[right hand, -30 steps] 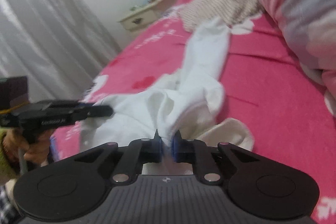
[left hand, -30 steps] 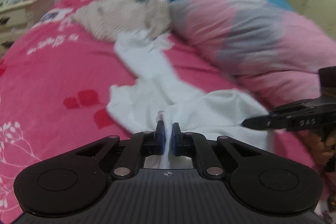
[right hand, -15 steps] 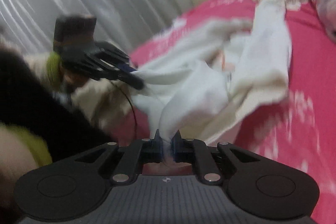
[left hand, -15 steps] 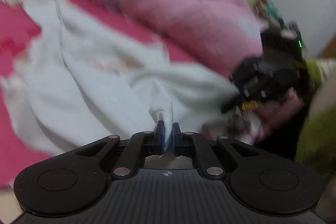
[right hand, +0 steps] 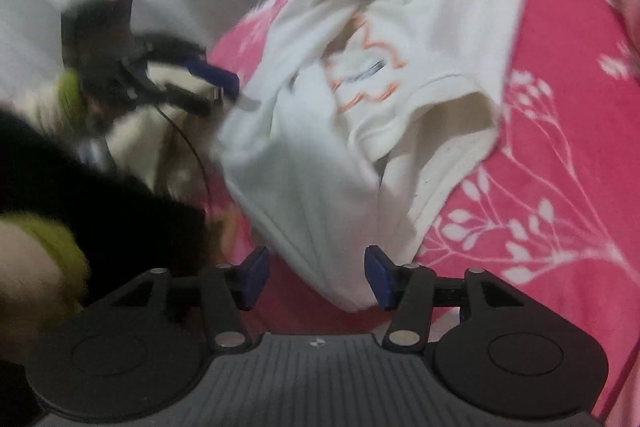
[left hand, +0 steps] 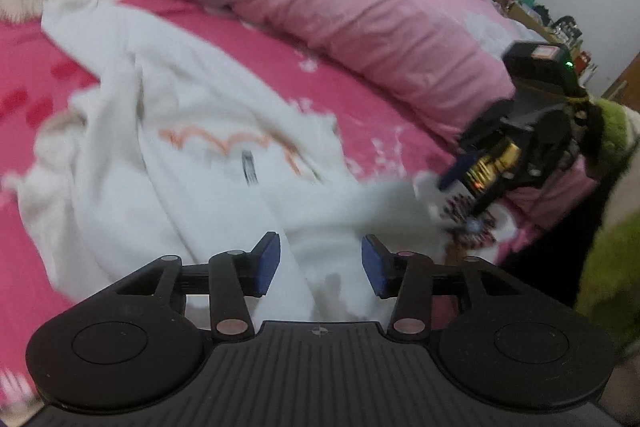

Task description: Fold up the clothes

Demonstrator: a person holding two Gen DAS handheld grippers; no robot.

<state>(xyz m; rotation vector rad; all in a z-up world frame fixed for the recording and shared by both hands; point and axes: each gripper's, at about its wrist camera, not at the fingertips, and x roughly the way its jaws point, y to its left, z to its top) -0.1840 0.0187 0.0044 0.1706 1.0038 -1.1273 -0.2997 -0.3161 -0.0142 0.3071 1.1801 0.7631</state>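
Left wrist view: the left tool (left hand: 316, 263), clamped on the white shirt (left hand: 192, 131) half a second ago, now stands wide with cloth lying loose between its pads. The right tool (right hand: 316, 277) has let go too, jaws wide. The shirt lies rumpled and spread on the pink bed (right hand: 568, 75), print up; it probably needs smoothing before folding.

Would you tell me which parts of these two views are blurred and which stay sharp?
Left wrist view: left tool sharp, white garment and right tool smeared. Right wrist view: right tool crisp, garment's near edge softly blurred, left tool badly smeared.
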